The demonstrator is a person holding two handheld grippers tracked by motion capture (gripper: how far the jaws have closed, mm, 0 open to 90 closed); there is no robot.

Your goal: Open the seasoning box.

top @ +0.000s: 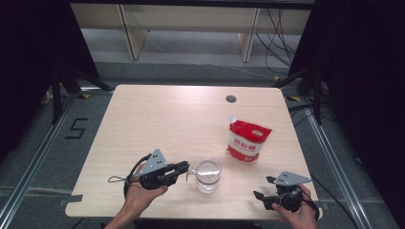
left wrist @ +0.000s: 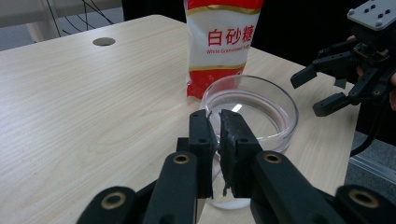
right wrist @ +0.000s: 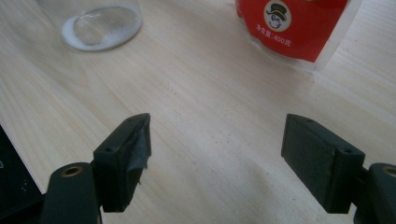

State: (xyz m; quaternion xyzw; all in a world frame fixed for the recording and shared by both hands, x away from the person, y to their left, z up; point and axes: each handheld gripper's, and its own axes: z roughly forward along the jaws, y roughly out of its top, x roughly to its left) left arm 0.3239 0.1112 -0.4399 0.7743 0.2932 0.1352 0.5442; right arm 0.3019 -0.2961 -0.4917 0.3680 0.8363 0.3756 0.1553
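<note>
A clear glass cup (top: 208, 174) (left wrist: 282, 133) stands near the table's front middle, and its base (right wrist: 100, 25) looks whitish. My left gripper (top: 187, 168) (left wrist: 218, 126) comes at it from the left. Its jaws are shut on a thin clear piece at the cup's near side, which looks like a handle. A red and white bag of white sugar (top: 248, 140) (left wrist: 224, 42) (right wrist: 299, 28) stands upright just behind and right of the cup. My right gripper (top: 262, 187) (right wrist: 217, 140) (left wrist: 310, 93) is at the front right, wide open, holding nothing.
The wooden table (top: 157, 119) has a round cable hole (top: 231, 98) (left wrist: 103, 41) near its far edge. Its front edge runs close under both hands. Dark curtains stand on both sides, and shelf legs and cables lie beyond the far edge.
</note>
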